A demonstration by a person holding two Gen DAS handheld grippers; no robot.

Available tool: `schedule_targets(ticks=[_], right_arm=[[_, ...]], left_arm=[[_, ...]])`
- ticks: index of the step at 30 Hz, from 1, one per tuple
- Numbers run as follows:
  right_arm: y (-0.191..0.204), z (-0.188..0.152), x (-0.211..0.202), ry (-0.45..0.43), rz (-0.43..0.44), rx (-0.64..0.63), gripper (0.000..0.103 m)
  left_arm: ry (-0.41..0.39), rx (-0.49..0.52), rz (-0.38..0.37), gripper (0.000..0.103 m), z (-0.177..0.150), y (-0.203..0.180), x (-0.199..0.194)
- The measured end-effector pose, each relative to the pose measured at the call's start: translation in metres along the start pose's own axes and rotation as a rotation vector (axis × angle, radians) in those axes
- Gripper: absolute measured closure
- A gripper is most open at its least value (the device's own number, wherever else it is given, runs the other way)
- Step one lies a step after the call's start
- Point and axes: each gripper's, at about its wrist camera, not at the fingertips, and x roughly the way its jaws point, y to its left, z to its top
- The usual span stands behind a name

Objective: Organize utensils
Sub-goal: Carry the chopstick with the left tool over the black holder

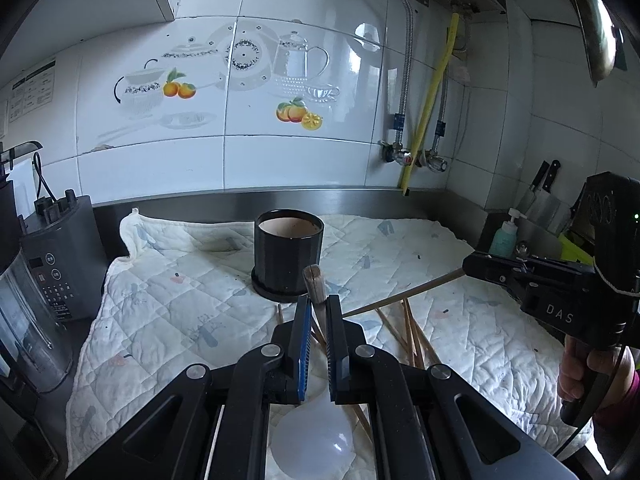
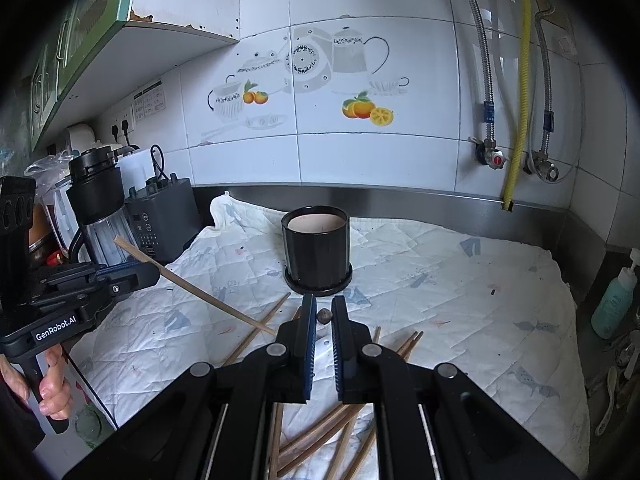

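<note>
Two utensils are up off the counter. The wooden stick is clamped in the left gripper, jaws pressed together on it, its brown end poking out just past the fingertips. Seen from the other side, it runs slantwise through that claw, one end high behind it and the other dipping ahead. The right gripper is pinched shut on a chopstick, which runs on from its tips and slopes down towards the quilted cloth.

The black pot stands upright with its mouth open, dead ahead of both claws and a little beyond the tips. Neither claw is clearly the nearer. Both sticks lie slanted, so I'd say each must be tipped upright over that rim.

Loose chopsticks are scattered below and just behind the right claw's tips. A white spoon bowl shows under the left claw; whether it is held, I cannot tell.
</note>
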Motion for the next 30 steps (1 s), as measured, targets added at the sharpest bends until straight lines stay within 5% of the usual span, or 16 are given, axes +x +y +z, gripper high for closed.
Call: schedule_targets(ticks=[30], right_arm=[[0.000, 0.058, 0.016, -0.013, 0.030, -0.087, 0.093]], left_arm=[[-0.100, 0.028, 0.051, 0.097, 0.068, 0.015, 0.000]])
